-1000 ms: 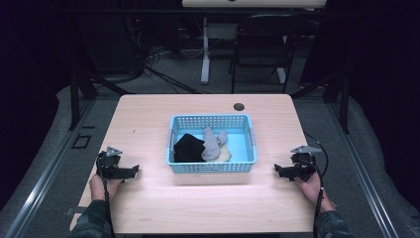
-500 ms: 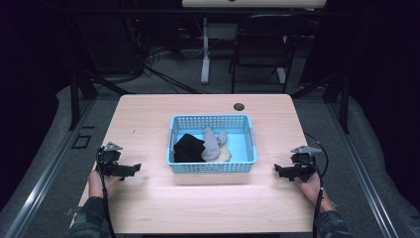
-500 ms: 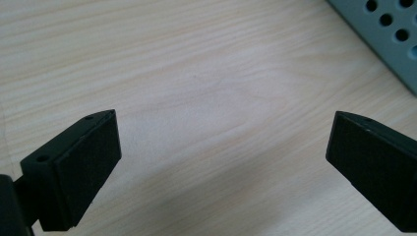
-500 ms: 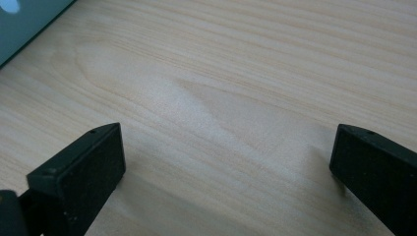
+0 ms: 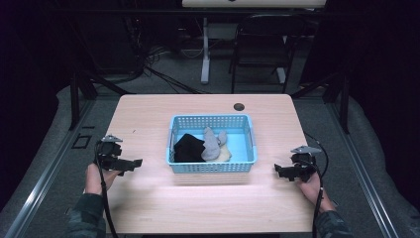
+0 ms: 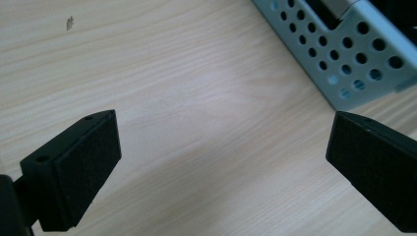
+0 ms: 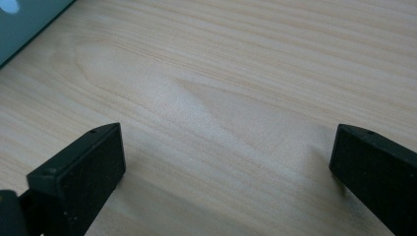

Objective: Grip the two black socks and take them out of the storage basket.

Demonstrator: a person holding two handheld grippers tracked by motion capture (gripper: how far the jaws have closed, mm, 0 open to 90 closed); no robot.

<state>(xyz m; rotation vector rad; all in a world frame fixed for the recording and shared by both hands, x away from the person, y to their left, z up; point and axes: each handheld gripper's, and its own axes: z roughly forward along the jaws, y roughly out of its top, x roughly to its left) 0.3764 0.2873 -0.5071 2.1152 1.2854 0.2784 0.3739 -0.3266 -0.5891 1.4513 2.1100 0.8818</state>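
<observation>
Two grippers, one in each of my hands, hover low over the pale wooden tabletop (image 5: 148, 198) on either side of a blue perforated basket (image 5: 212, 166). My left gripper (image 5: 132, 163) points its jaws toward the basket's left wall; my right gripper (image 5: 280, 171) points its jaws toward the basket's right wall. Both pairs of jaws stand wide apart and hold nothing.

In the left gripper view, bare wood grain lies between my jaws, and a corner of the basket (image 6: 344, 59) sits ahead and toward my right jaw, clear of it and not touched. In the right gripper view, the wood again lies between my jaws, and a sliver of the basket (image 7: 24, 24) shows ahead beyond my left jaw, apart from it.

Inside the basket, seen from the high view, lies a small heap of cloth: a black piece (image 5: 189, 148) on the side nearer my left jaws, a grey piece (image 5: 212, 145) beside it in the middle, and a light beige piece (image 5: 224, 154) tucked against the grey one, nearer my right jaws. The three pieces touch one another. A small dark round hole (image 5: 239, 106) marks the tabletop beyond the basket, well away from both pairs of jaws.
</observation>
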